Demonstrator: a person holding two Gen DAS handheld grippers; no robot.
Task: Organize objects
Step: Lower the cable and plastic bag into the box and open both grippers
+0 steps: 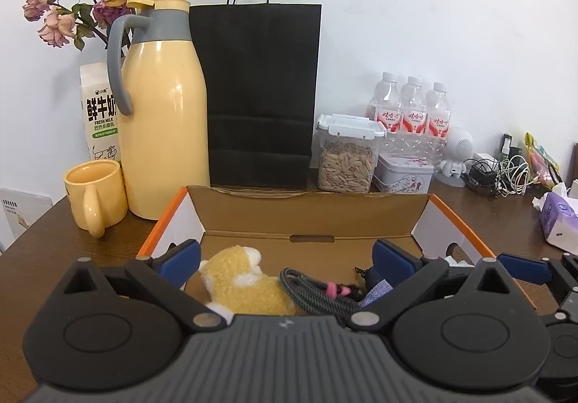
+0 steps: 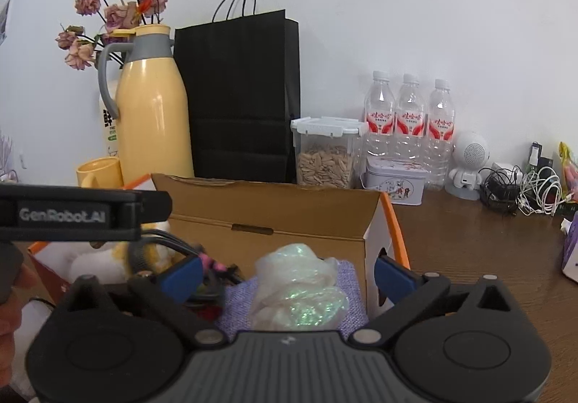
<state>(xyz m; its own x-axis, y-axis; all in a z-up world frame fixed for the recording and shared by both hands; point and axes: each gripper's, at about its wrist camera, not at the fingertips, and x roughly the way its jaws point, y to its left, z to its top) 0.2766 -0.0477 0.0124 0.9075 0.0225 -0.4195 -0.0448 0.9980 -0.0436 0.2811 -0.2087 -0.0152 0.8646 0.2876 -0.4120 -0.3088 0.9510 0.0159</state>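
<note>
An open cardboard box (image 1: 307, 215) with orange edges stands in front of me. Inside lie a yellow plush toy (image 1: 245, 284), a grey braided cord (image 1: 314, 289) with a pink piece, and a purple cloth (image 2: 234, 309). My left gripper (image 1: 287, 260) is open over the box, the toy and cord below its spread blue pads (image 1: 180, 258), touching neither. My right gripper (image 2: 288, 274) is open too. A crumpled iridescent plastic bundle (image 2: 300, 287) rests on the purple cloth between its pads (image 2: 184, 274), clear of both. The left gripper's black body (image 2: 72, 213) shows at the left in the right wrist view.
Behind the box stand a yellow thermos (image 1: 162, 114), yellow mug (image 1: 95, 193), milk carton (image 1: 99, 110), black paper bag (image 1: 256, 92), seed jar (image 1: 346, 154), tin (image 1: 402, 173), three water bottles (image 1: 412, 110), a small white robot figure (image 1: 457, 154) and tangled cables (image 1: 502, 175). A tissue pack (image 1: 560, 219) lies right.
</note>
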